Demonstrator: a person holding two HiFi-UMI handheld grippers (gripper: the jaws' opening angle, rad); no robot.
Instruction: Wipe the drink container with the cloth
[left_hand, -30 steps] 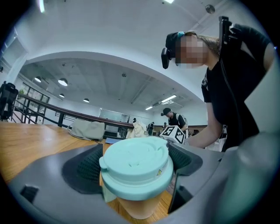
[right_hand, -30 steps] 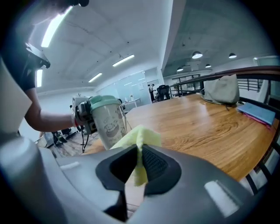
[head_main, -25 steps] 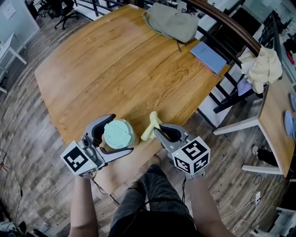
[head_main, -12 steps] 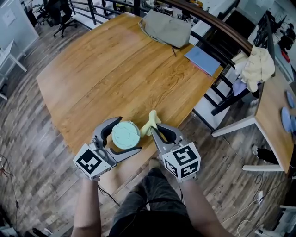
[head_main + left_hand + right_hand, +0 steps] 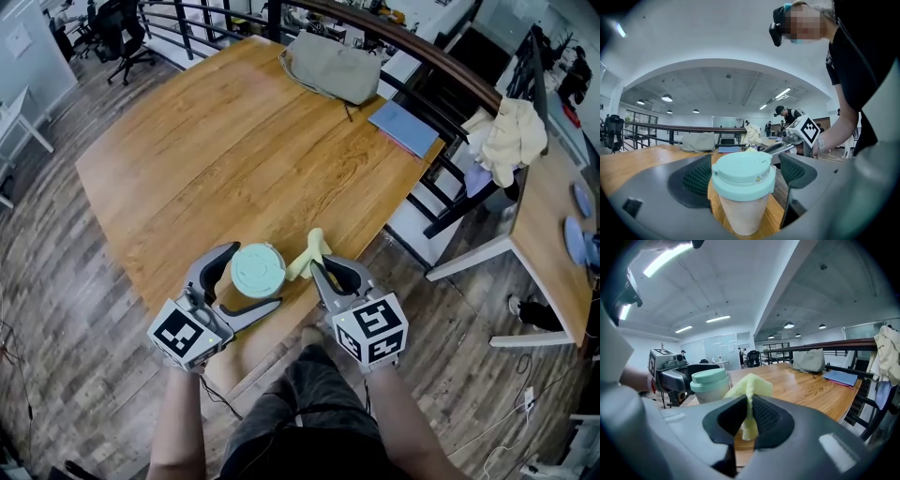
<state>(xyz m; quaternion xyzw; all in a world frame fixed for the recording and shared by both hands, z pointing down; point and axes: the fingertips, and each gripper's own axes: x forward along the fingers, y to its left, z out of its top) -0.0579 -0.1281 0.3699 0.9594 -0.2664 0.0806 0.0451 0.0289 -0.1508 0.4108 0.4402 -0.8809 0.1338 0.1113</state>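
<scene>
Cup: mint-green lid, pale speckled body, upright on the wooden table, close to the near edge. We've got it between the jaws of the left gripper. The jaws are wide, with a gap on each side, so no grip. Right gripper is clamped on the yellow cloth, which sticks up out of the jaws just right of the cup. We can't tell if cloth and cup touch. Grey bag and blue folder sit at the far edge, well apart from us. A railing runs behind them. Open wood runs from the cup out to the bag and to the left edge.
</scene>
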